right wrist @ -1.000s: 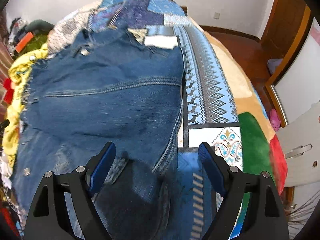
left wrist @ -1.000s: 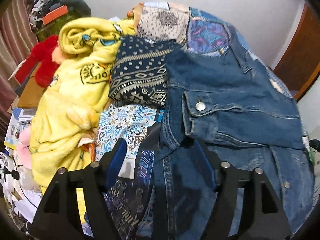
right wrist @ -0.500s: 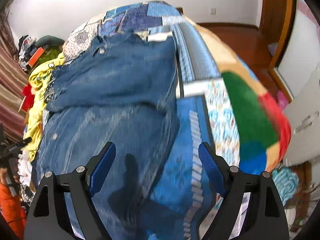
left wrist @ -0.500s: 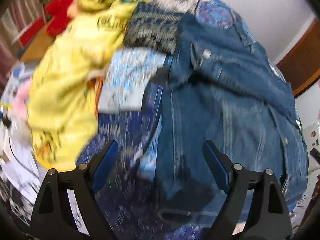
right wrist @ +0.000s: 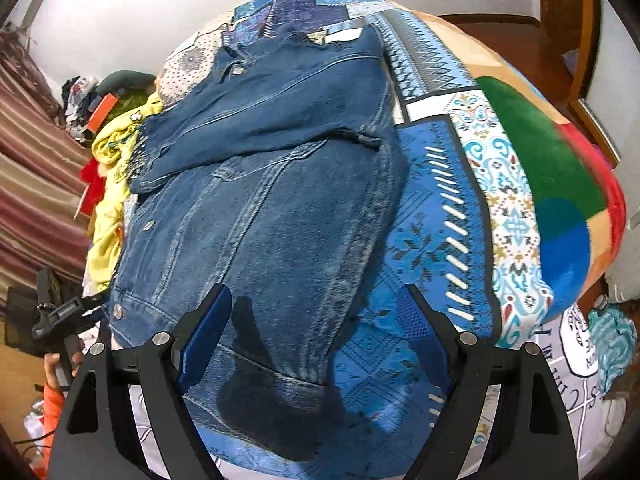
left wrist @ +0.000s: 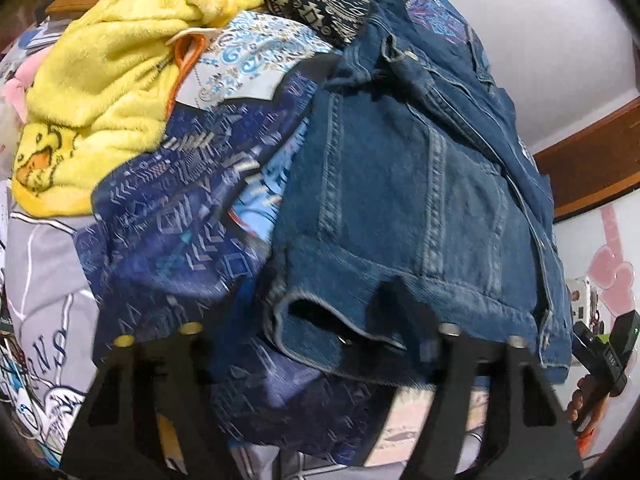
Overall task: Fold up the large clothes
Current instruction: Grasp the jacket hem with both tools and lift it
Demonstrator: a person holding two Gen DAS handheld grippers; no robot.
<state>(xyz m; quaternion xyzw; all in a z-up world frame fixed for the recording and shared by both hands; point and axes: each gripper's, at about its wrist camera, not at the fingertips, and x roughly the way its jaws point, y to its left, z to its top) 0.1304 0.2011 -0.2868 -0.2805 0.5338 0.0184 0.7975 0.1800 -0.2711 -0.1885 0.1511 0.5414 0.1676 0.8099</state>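
Two grippers over one bed (right wrist: 532, 160). Denim jacket (right wrist: 280, 184) spread on patterned blue quilt (right wrist: 424, 240), sleeve folded across chest, hem toward near edge. Left gripper (left wrist: 316, 320) at hem corner, jaws closing with denim edge between them, pads blurred, no firm contact discernible. Right gripper (right wrist: 316, 336) wide open above opposite hem corner, blue pads clear of cloth. Yellow fleece garment (left wrist: 108, 80) heaped just beside jacket, against dark patterned cloth (left wrist: 320, 4). Hand (left wrist: 588, 404) at right border of left view, holding other gripper's handle.
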